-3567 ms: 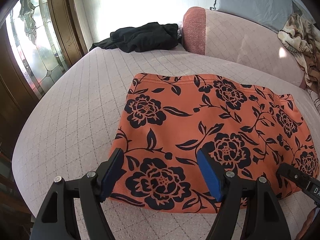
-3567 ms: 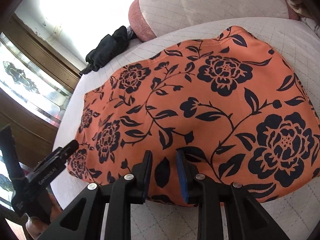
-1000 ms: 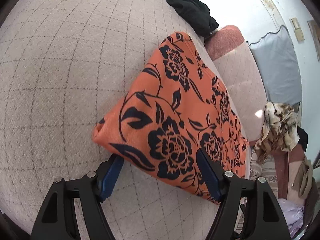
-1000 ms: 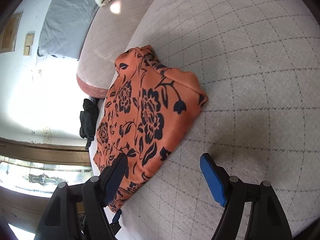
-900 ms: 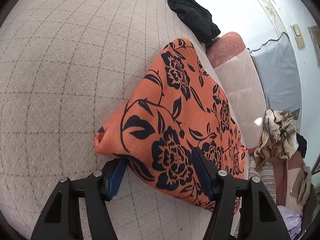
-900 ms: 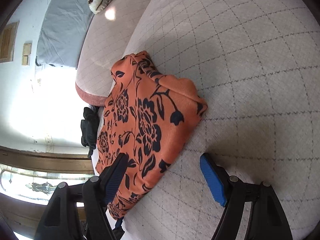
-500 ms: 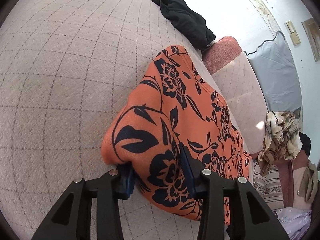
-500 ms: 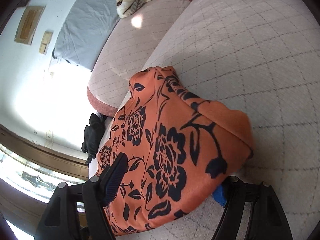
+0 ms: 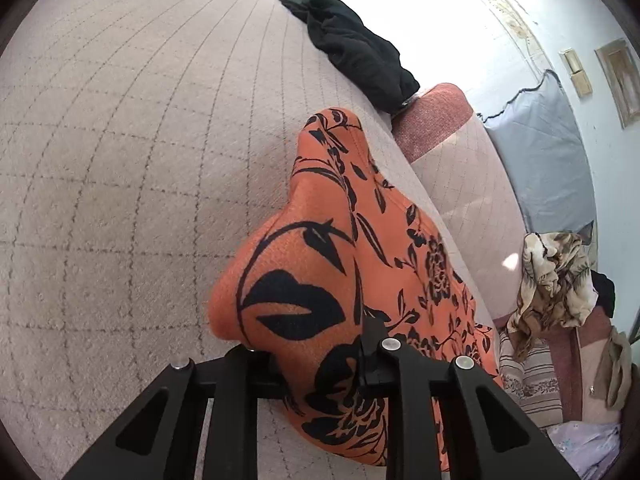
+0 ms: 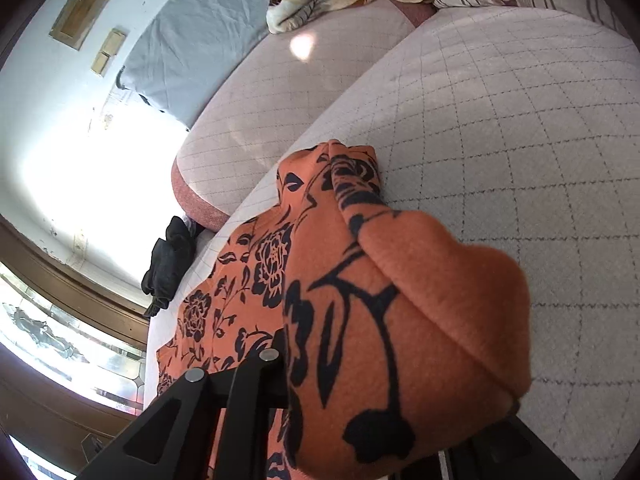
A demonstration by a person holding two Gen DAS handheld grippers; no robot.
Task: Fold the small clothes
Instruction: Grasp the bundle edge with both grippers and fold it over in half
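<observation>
Orange floral garment [image 9: 360,248] bunched on sofa seat, corners pinched in closed L gripper [image 9: 320,364] & R gripper [image 10: 384,380]; thick wads may slip, skewing fold.

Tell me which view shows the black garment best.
Left wrist: the black garment lies crumpled and large at the cushion's far edge, unobstructed. The right wrist shows it only small and distant, past the orange cloth.
</observation>
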